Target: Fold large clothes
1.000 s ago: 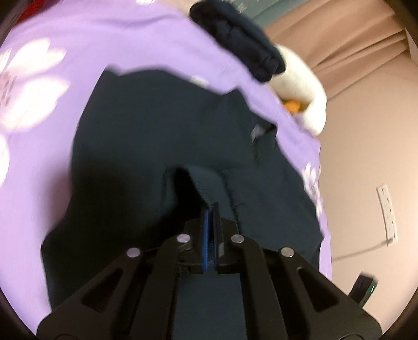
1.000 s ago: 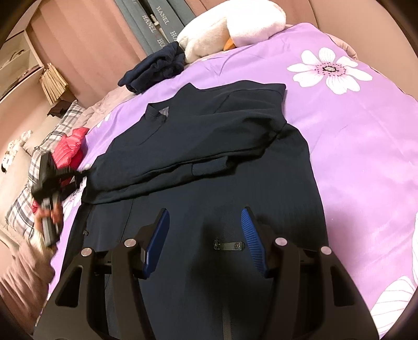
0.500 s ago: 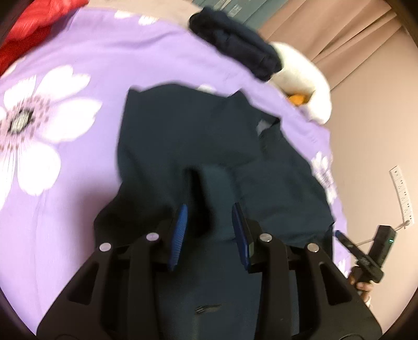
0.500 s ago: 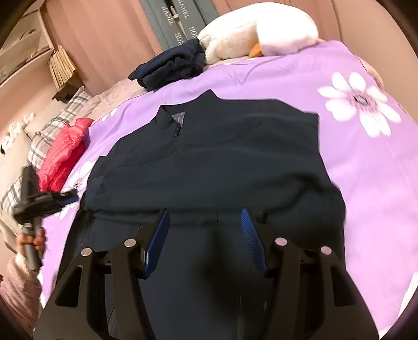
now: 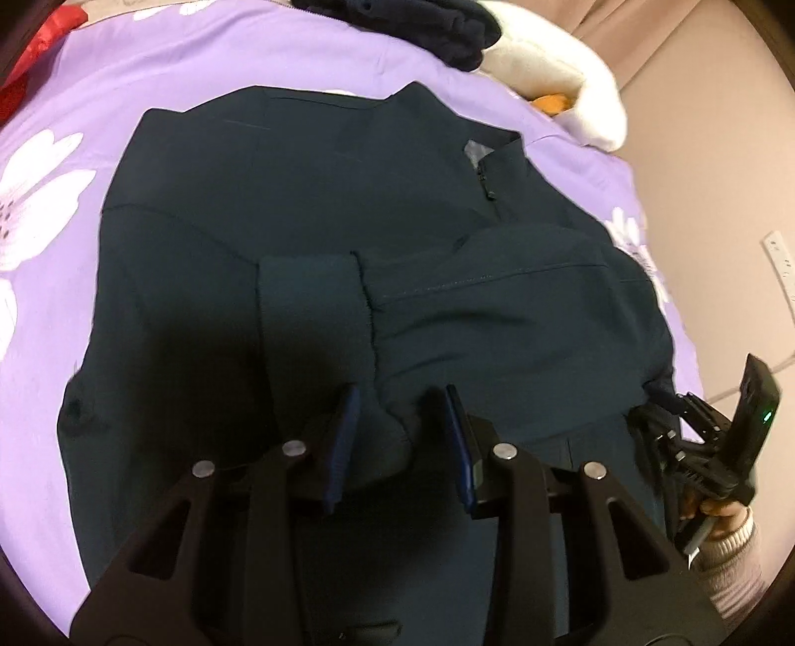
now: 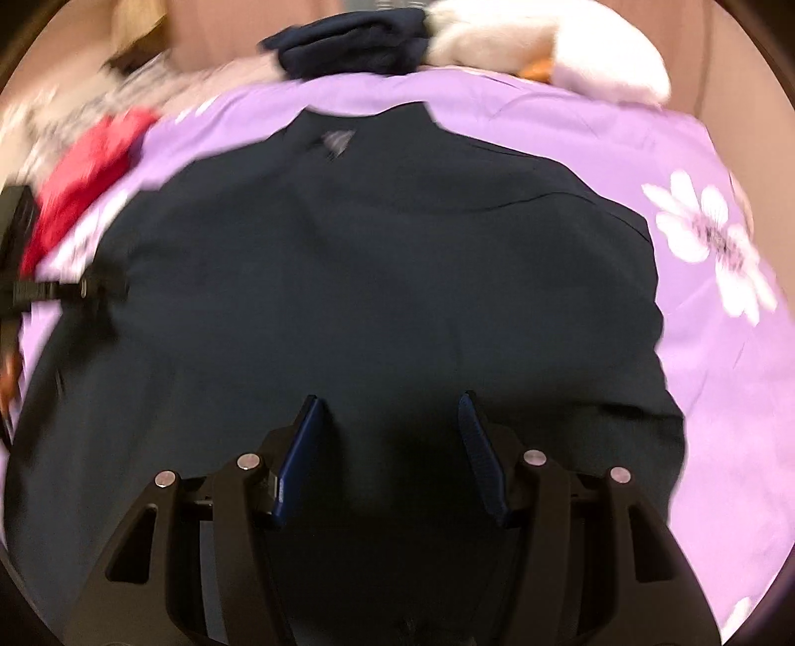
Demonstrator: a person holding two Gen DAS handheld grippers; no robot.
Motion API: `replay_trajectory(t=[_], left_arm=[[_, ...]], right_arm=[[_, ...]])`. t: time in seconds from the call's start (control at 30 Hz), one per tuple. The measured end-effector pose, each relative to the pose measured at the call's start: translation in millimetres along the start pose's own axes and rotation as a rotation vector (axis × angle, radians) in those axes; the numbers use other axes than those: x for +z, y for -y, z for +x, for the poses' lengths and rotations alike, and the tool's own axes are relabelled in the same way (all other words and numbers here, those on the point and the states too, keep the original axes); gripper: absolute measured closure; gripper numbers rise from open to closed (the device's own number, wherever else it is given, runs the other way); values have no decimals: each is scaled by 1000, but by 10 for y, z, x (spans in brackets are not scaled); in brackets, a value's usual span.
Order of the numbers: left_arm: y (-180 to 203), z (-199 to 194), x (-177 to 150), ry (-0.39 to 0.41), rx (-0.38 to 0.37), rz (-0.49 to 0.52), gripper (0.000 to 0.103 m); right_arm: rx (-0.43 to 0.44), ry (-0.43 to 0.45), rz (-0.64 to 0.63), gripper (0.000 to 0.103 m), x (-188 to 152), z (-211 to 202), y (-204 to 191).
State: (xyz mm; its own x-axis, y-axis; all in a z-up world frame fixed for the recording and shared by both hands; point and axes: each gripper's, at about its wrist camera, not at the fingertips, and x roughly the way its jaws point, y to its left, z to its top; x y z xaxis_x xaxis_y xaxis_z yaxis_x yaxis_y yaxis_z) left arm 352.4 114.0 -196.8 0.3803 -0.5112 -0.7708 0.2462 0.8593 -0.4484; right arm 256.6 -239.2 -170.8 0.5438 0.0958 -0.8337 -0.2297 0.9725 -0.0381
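Navy jacket [image 5: 348, 208] lies flat beneath both spread-fingered grippers.

Place: I'm working in a bedroom at home.
Ahead of my claws: purple flowered bedspread [image 5: 74, 74], white plush toy [image 5: 561, 69], folded dark clothes [image 6: 348, 44].
Far right: curtain [image 5: 641, 35], wall socket [image 5: 780, 258].

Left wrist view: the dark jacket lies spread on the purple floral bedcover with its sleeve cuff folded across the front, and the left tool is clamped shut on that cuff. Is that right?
Not quite. In the left wrist view the left tool is open, its blue pads apart either side of the fabric, not clamped. The rest holds: the dark jacket lies on the purple floral bedcover, sleeve cuff folded across the front.
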Motion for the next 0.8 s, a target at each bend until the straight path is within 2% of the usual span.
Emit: replay_trajectory(t=[0.1, 0.13, 0.17, 0.2, 0.23, 0.4, 0.5, 0.6, 0.63, 0.7, 0.73, 0.8], left_arm=[[-18, -79, 24, 1, 0, -12, 68], [-12, -117, 38, 3, 0, -11, 62], [11, -181, 61, 16, 4, -3, 57], [33, -223, 83, 29, 6, 4, 50], [79, -272, 115, 43, 5, 11, 47], [316, -378, 349, 120, -34, 28, 45], [415, -223, 434, 112, -49, 28, 45], [409, 48, 409, 59, 2, 39, 45], [371, 140, 390, 38, 23, 36, 45], [237, 271, 320, 1, 64, 23, 46], [166, 266, 291, 6, 47, 15, 46], [108, 174, 265, 18, 39, 6, 46]], right_arm=[[24, 3, -22, 46, 2, -125, 5], [63, 21, 4, 46, 29, -201, 45], [124, 68, 49, 46, 80, -324, 135], [143, 100, 78, 46, 126, -395, 199], [149, 131, 112, 46, 180, -453, 286], [124, 213, 388, 46, 579, -373, 978], [165, 174, 494, 47, 765, -61, 1263], [179, 73, 536, 48, 768, 301, 1377], [136, 38, 532, 48, 738, 398, 1414], [-4, -13, 530, 52, 642, 520, 1539], [-20, -10, 561, 57, 574, 519, 1643], [41, 55, 683, 59, 439, 419, 1883]])
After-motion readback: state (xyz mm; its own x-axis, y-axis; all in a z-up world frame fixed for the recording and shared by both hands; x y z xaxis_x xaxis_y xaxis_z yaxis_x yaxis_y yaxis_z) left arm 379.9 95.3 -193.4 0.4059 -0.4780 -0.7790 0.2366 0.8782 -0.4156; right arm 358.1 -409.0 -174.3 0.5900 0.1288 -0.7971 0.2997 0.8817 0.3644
